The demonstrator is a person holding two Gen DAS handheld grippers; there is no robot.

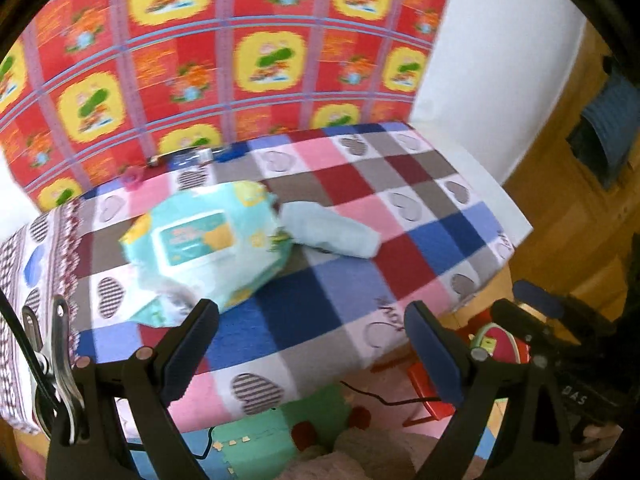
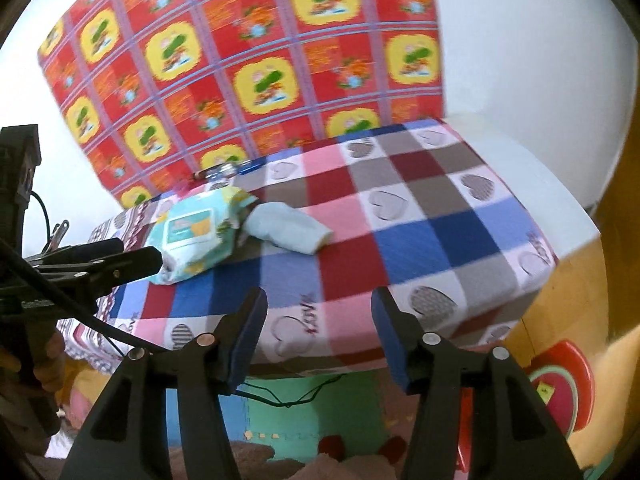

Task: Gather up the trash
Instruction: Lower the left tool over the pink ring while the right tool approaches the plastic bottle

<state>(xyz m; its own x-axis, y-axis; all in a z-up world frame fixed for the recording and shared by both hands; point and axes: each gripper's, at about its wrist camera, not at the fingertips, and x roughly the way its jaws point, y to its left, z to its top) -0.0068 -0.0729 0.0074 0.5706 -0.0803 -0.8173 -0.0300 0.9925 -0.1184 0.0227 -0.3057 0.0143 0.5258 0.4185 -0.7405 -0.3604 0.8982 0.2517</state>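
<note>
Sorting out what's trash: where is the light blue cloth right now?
The light blue cloth lies on the checkered blanket, touching the right side of the wipes pack, beyond both open grippers.

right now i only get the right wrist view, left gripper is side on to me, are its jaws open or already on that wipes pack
Observer: Open. In the left wrist view the left gripper has its jaws spread wide, with only the checked blanket between them.
Operator: so where's the pack relative to the gap
Observer: The wipes pack lies ahead and off to the left. Its crumpled near corner is right at the left fingertip, outside the gap.
</note>
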